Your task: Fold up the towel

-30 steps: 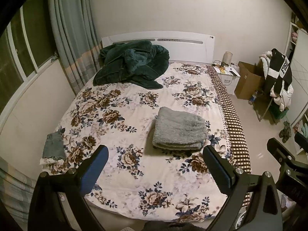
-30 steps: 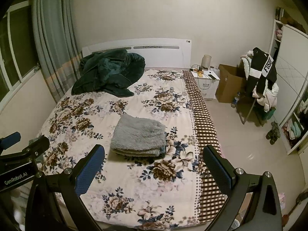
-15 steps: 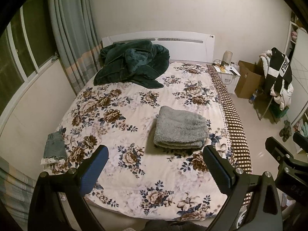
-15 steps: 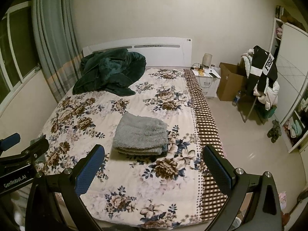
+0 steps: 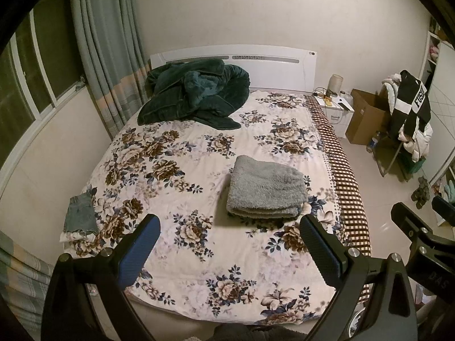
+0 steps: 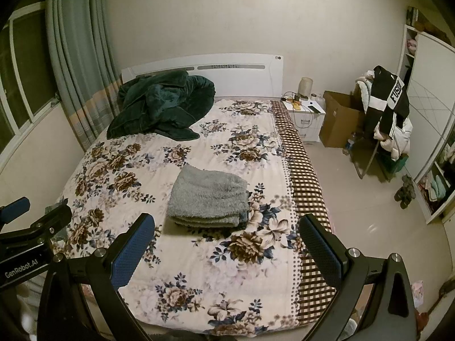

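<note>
A grey fluffy towel (image 5: 267, 191) lies folded into a thick rectangle on the flowered bedspread (image 5: 184, 187), toward the bed's right side; the right wrist view shows the towel (image 6: 209, 196) too. My left gripper (image 5: 230, 251) hangs open above the foot of the bed, well short of the towel, with nothing between its blue pads. My right gripper (image 6: 226, 251) is open as well, empty, at a similar distance. Each gripper shows at the edge of the other's view.
A dark green blanket (image 5: 193, 93) is heaped at the headboard. A small denim piece (image 5: 81, 214) lies at the bed's left edge. Curtains and window stand left. A nightstand (image 5: 337, 110), cardboard box (image 5: 366, 119) and a clothes-laden chair (image 5: 406, 125) stand on the floor at right.
Both cameras have drawn back slightly from the bed, so the towel sits a little further off. The towel has not moved and both grippers stay open.
</note>
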The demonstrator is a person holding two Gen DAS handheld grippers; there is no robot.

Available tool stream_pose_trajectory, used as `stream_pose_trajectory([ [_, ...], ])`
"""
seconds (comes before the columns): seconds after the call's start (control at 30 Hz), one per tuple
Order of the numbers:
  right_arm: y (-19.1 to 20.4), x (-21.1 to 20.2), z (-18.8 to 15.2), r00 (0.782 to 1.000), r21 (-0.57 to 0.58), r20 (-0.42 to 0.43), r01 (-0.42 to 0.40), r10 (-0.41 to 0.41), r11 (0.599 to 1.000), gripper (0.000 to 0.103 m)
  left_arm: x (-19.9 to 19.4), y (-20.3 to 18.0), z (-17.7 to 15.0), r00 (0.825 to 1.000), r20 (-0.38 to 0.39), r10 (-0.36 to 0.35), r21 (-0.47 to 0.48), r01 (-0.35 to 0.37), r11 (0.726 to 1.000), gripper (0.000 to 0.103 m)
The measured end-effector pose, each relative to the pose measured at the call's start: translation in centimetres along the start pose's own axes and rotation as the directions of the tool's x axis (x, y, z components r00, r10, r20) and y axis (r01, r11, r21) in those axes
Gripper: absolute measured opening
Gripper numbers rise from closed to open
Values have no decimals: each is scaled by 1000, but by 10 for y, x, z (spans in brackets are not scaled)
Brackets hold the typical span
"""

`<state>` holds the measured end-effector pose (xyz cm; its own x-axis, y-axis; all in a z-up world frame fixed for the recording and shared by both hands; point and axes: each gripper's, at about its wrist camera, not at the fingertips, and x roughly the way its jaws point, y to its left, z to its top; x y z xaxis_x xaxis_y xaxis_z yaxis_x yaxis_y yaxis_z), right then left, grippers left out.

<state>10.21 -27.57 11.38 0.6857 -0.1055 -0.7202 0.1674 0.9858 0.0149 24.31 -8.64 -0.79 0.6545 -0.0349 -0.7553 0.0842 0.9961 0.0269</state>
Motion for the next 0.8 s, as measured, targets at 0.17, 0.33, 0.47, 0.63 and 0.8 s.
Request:
stream_pose_trajectory([
  [0.17, 0, 0, 0, 1000, 0, 1, 1, -1, 1000, 103, 2, -1, 0, 1000, -1, -2, 4, 2, 1000, 100],
  [0.33, 2, -1, -3, 1000, 2, 3, 4, -4, 1000, 103, 0, 0, 1, 1000, -1, -1, 4, 1, 1000, 100],
  [0.47, 0, -1, -5, 1000, 4, 1, 2, -2, 1000, 103, 1, -1, 1, 1000, 0, -2, 4, 2, 1000, 100],
  [0.63, 0, -1, -7, 1000, 5, 1, 3, -3, 1000, 103, 0, 1, 1, 1000, 0, -4, 6, 4, 1000, 100],
  [0.8, 0, -1, -7, 1000, 4, -1, 1, -1, 1000, 103, 1, 0, 1, 1000, -1, -5, 8, 5, 1000, 100],
])
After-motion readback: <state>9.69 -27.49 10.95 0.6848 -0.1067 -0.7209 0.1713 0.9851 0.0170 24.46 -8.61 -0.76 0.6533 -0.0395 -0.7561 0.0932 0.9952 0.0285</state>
